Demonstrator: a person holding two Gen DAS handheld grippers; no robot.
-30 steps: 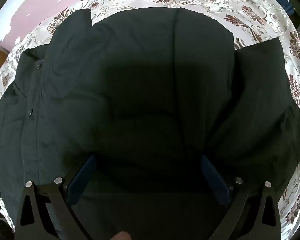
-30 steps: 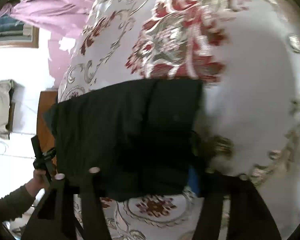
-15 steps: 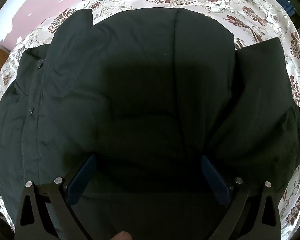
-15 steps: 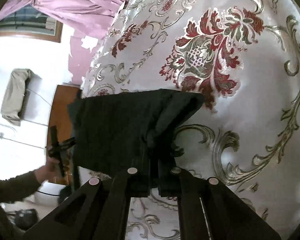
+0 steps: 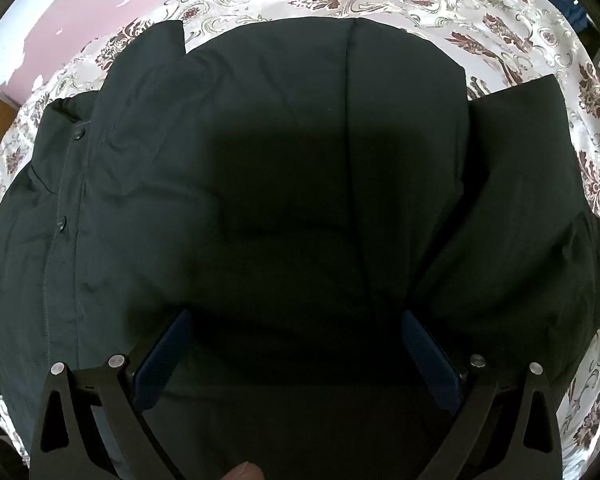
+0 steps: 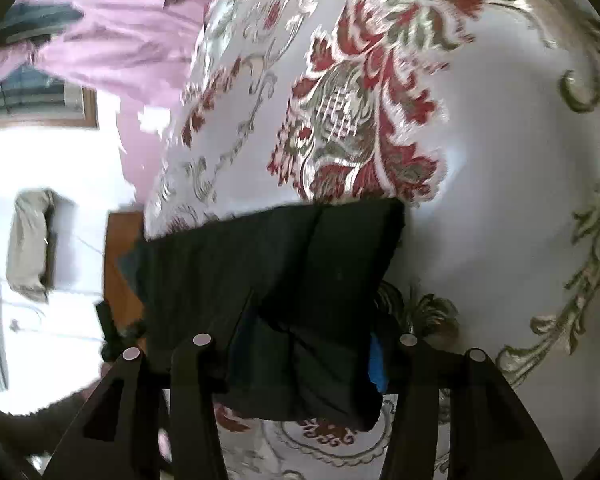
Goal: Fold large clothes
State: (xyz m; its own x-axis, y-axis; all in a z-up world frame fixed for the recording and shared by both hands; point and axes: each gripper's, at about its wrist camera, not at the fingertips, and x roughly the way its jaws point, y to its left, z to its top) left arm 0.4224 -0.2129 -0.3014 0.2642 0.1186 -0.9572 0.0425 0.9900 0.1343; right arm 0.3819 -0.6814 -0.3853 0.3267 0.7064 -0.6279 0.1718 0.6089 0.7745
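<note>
My right claw (image 6: 300,344) has just been opening, its fingers spread around the black coat's (image 6: 284,276) sleeve end, no longer pinching. The sleeve runs left toward the body under my wide-spread left claw (image 5: 296,344) on the bed (image 6: 480,180).

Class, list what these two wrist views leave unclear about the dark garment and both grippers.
- Left wrist view: the garment's near hem is cut off by the bottom edge; its folds are lost in shadow.
- Right wrist view: motion blur hides whether the right gripper presses the sleeve end.
- Left gripper: contact with the cloth unclear.
</note>
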